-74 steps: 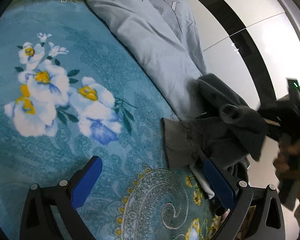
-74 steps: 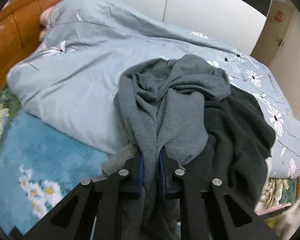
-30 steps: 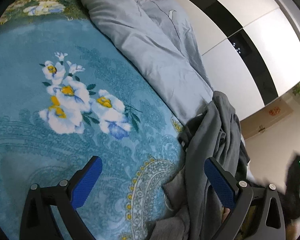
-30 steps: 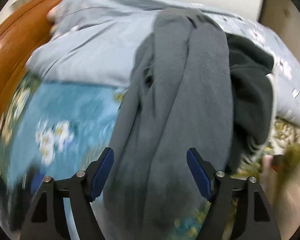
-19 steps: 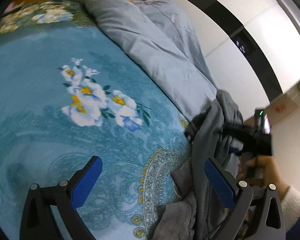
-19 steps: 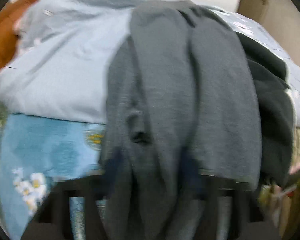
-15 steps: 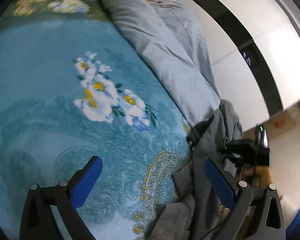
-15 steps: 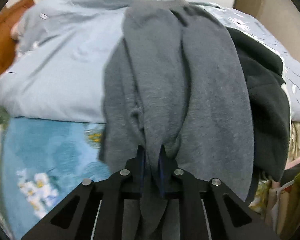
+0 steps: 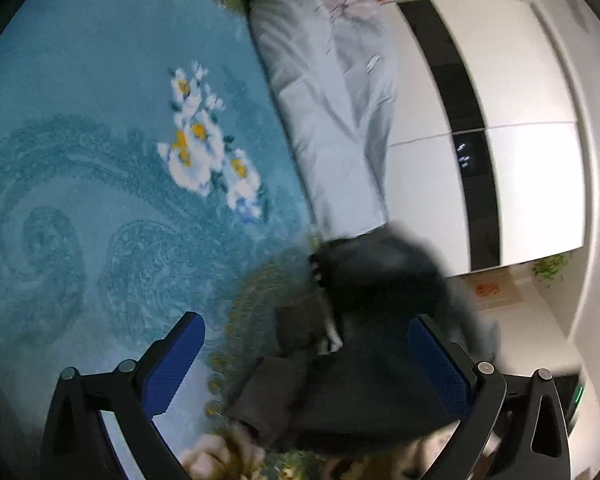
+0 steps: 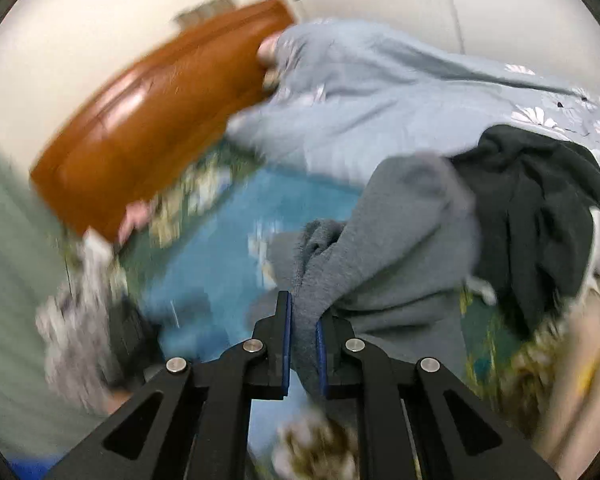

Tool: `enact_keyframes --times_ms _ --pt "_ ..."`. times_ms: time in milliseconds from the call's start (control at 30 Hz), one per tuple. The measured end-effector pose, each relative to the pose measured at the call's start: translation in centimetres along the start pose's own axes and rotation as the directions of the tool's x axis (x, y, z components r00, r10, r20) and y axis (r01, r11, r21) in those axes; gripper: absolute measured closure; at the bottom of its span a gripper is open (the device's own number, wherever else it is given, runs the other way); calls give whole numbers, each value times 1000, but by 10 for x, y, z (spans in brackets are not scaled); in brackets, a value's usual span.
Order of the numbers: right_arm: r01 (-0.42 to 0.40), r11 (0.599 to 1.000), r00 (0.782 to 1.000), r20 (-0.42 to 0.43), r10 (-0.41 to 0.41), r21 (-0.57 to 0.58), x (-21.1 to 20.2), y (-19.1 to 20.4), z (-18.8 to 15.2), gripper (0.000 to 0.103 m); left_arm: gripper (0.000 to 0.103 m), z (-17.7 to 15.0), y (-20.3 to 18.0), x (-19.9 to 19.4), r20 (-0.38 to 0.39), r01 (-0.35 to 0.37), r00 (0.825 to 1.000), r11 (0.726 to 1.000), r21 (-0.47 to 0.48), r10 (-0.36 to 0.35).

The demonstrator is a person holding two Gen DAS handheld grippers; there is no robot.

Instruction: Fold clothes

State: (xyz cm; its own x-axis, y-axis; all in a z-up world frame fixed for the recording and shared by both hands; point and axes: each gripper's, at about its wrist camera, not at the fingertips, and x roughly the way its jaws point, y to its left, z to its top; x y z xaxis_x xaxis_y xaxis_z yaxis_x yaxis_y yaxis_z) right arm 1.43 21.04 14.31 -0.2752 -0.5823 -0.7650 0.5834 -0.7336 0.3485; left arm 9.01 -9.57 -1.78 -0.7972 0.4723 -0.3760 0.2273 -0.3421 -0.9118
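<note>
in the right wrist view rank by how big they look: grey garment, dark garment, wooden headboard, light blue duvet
1. light blue duvet
2. wooden headboard and grey garment: look alike in size, and the garment is nearer the camera, so unranked
3. dark garment

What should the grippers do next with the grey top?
Probably pull the grey top out flat onto the blue bedspread. The right gripper is shut on a bunched fold of it, and it lies crumpled against a dark garment. The left gripper is open and could take another edge.
</note>
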Motion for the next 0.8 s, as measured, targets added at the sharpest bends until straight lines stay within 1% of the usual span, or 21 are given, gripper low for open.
enact_keyframes --times_ms 33,100,200,267,367,400,467,533,567,633,667,700,733,767,800 --pt "15 1000 999 -38 -16 -15 -1 5 -22 92 0 -3 -4 -6 13 5 1000 1000 12 -5" --pt "71 997 988 -136 -70 7 3 -1 -65 92 0 -7 -14 -15 -1 4 1000 999 54 -4" --pt "153 987 957 -258 -134 56 4 -18 -121 92 0 -15 -31 -29 -27 -16 999 990 140 20" --pt "180 980 938 -317 -143 90 -1 -24 -152 92 0 -20 -42 -38 -43 -28 998 980 197 37" --pt "217 975 904 -388 -180 53 -7 -18 -179 92 0 -28 -58 -52 -65 -43 996 958 282 64" --pt "217 975 895 -407 -179 49 -11 -17 -187 92 0 -30 -64 -56 -72 -48 995 950 310 74" --pt "207 977 885 -434 -167 47 -7 -11 -198 92 0 -33 -70 -68 -62 -90 991 921 378 123" --pt "194 981 877 -453 -162 26 -6 -6 -207 92 0 -33 -63 -72 -65 -123 985 914 387 160" --pt "190 982 877 -452 -164 12 -6 -2 -206 90 0 -32 -58 -74 -68 -138 982 912 387 177" --pt "167 986 895 -422 -145 15 -13 3 -201 88 0 -31 -48 -76 -75 -163 976 912 377 205" --pt "140 990 910 -397 -118 25 -18 4 -193 85 0 -29 -42 -77 -74 -164 977 921 354 202" --pt "109 993 925 -370 -89 35 -23 4 -183 74 0 -27 -36 -77 -71 -151 981 937 316 183" --pt "98 995 940 -331 -84 26 -27 5 -173 62 0 -25 -29 -77 -67 -135 985 952 274 159" --pt "91 996 954 -289 -83 14 -30 5 -162 59 0 -24 -23 -76 -49 -134 988 968 211 147" --pt "85 996 966 -246 -82 1 -34 5 -151 58 0 -22 -18 -73 -44 -127 990 978 168 136"
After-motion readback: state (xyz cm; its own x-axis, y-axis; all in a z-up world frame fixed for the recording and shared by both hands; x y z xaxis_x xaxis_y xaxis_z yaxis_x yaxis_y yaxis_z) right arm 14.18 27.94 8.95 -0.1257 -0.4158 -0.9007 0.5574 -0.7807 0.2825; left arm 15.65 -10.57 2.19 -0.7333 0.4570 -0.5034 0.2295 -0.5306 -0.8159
